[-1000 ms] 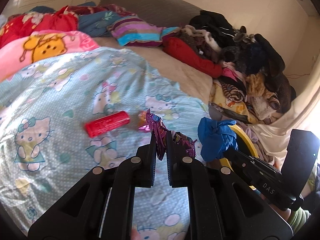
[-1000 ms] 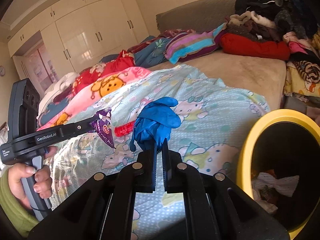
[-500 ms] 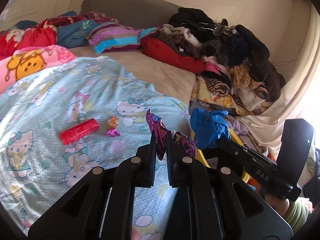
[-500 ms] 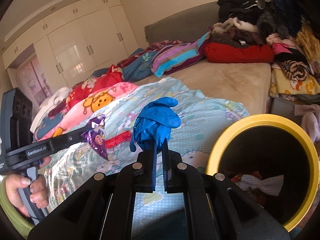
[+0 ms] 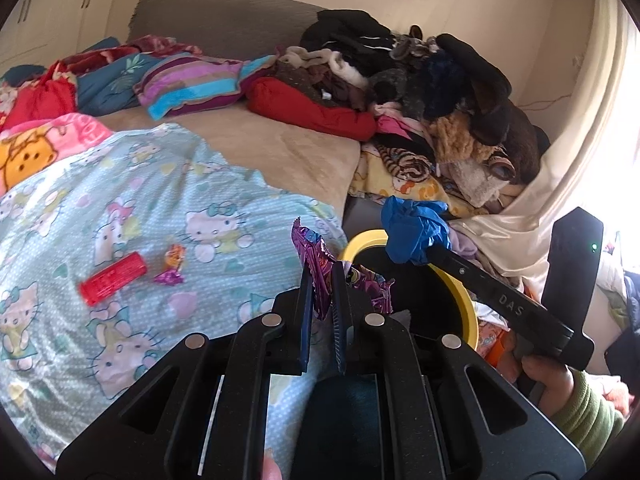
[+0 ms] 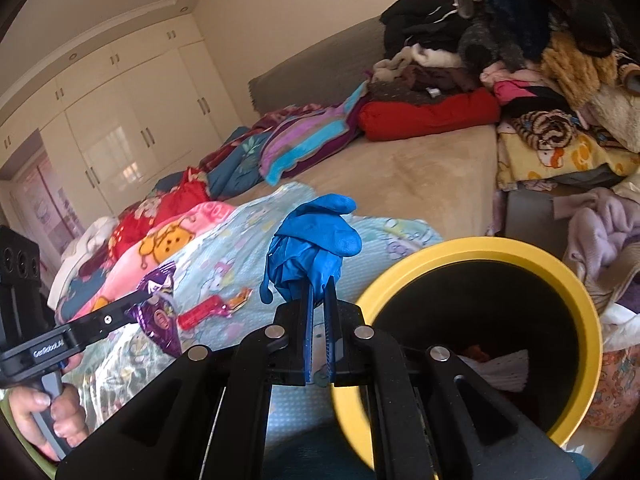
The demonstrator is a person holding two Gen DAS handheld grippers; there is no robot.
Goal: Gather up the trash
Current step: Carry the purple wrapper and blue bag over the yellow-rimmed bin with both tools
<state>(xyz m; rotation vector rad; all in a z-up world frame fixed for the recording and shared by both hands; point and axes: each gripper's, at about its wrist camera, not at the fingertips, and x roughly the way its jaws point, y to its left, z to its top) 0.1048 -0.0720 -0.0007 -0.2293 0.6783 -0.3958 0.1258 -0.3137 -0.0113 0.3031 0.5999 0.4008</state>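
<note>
My left gripper [image 5: 320, 276] is shut on a purple foil wrapper [image 5: 316, 260] and holds it just left of the yellow-rimmed bin [image 5: 460, 288]. My right gripper [image 6: 319, 284] is shut on a crumpled blue glove [image 6: 316, 240] beside the bin's rim [image 6: 480, 246]; the glove also shows in the left wrist view [image 5: 414, 232]. The wrapper shows in the right wrist view [image 6: 160, 312] too. A red tube [image 5: 112, 278] and a small candy wrapper [image 5: 172, 266] lie on the Hello Kitty blanket [image 5: 120, 208].
The bin [image 6: 500, 320] holds white and orange trash at its bottom. A tall pile of clothes [image 5: 440, 100] stands at the right of the bed. Pillows and blankets [image 5: 192, 84] lie along the grey headboard. White wardrobes [image 6: 120, 128] line the far wall.
Both grippers have moved right toward the bin with their loads. The bin's opening fills more of the right wrist view, and the red tube has slid left in the left wrist view.
</note>
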